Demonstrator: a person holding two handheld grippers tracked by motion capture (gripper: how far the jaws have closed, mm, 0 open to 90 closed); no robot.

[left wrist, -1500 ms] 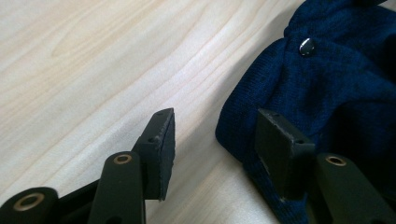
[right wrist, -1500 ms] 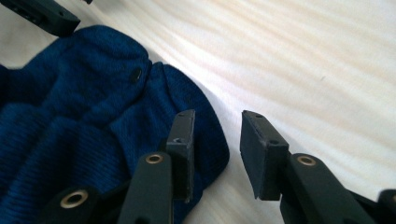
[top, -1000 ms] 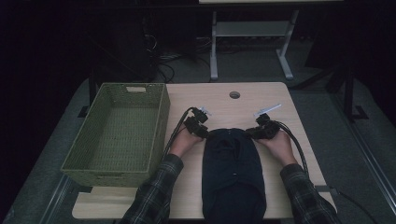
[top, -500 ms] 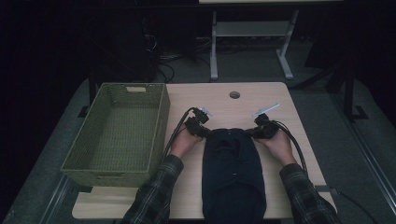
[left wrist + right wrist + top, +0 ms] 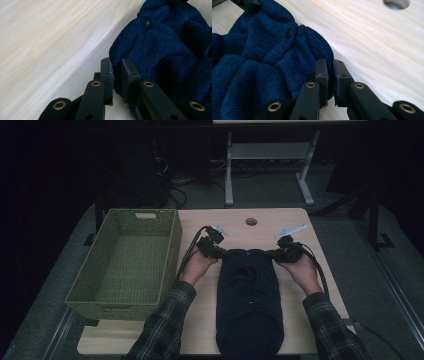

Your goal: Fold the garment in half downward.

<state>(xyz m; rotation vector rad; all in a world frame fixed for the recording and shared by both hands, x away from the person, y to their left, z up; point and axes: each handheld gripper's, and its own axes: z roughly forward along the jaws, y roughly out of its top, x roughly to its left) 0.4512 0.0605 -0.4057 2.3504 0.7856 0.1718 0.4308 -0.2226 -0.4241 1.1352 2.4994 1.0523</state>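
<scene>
Both grippers' jaws have just been closing on the dark blue knitted garment [image 5: 248,290]. The left gripper [image 5: 117,72] is pinching one top corner; the right gripper [image 5: 330,75] is clamping the other

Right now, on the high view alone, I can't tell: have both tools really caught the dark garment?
Observer: The left tool has. Its jaws have just been closing and now pinch a fold at the edge of the garment.
Operator: And the other one?
Observer: The same. The right tool has just been closing too, and it pinches another fold at the edge.
Operator: Is the fabric actually black?
Observer: No, it is a blue knit with a dark button.
</scene>
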